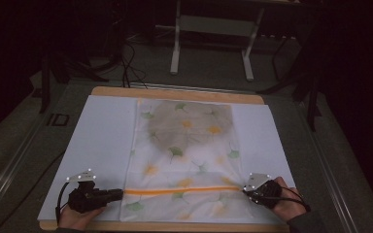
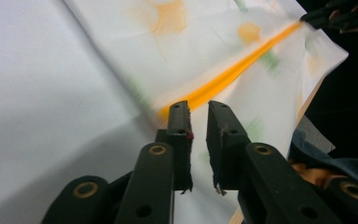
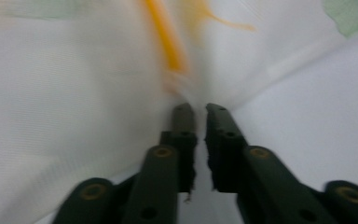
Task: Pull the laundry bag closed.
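Here, a printed cloth [image 1: 189, 160] with leaf motifs and an orange stripe [image 1: 182, 190] lies flat on white paper [image 1: 102, 145] over the surface [image 1: 175, 93]. Left tool [image 1: 119, 195] sits at the stripe's left end, jaws slightly parted, cloth edge just ahead of the tips. Right tool [image 1: 245, 190] at the stripe's right end, jaws likewise narrowly apart; no cloth seen pinched between either pair.
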